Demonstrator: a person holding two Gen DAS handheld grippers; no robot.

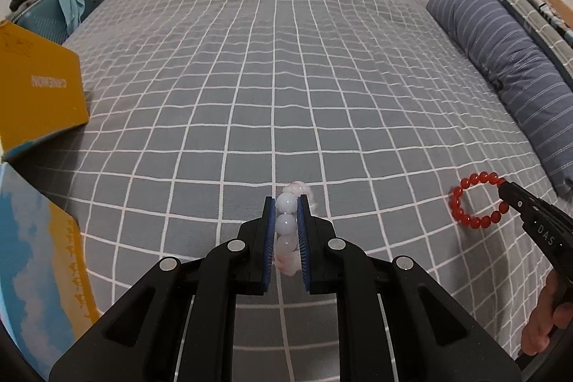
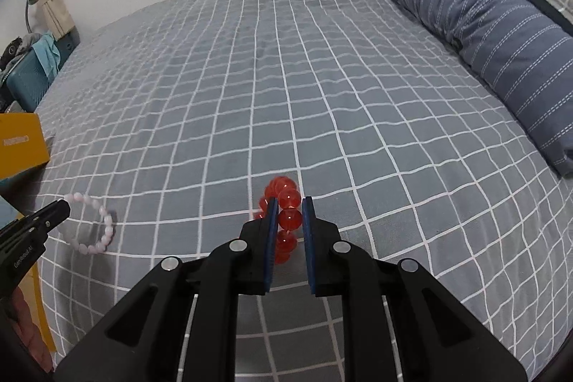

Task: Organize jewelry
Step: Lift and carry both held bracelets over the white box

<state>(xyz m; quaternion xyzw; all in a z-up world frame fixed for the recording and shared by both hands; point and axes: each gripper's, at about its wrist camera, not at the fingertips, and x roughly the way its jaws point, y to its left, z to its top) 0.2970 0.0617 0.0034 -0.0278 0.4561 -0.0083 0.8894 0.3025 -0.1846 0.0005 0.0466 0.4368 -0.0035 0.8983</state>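
Observation:
My left gripper [image 1: 286, 203] is shut on a pale pink bead bracelet [image 1: 286, 223], whose beads sit in a row between the blue pads above the checked bedspread. In the right wrist view that bracelet [image 2: 94, 227] hangs as a loop from the left gripper [image 2: 61, 208] at the left edge. My right gripper [image 2: 290, 203] is shut on a red bead bracelet [image 2: 288, 216]. Seen from the left wrist, the red bracelet [image 1: 476, 199] hangs as a ring from the right gripper [image 1: 506, 190] at the right.
A grey bedspread with white grid lines [image 1: 286, 77] covers the bed. A yellow box [image 1: 39, 95] and a blue-and-yellow box lid [image 1: 39, 267] lie at the left edge. A striped blue pillow roll [image 2: 483, 34] runs along the right side. A hand [image 1: 544, 321] holds the right gripper.

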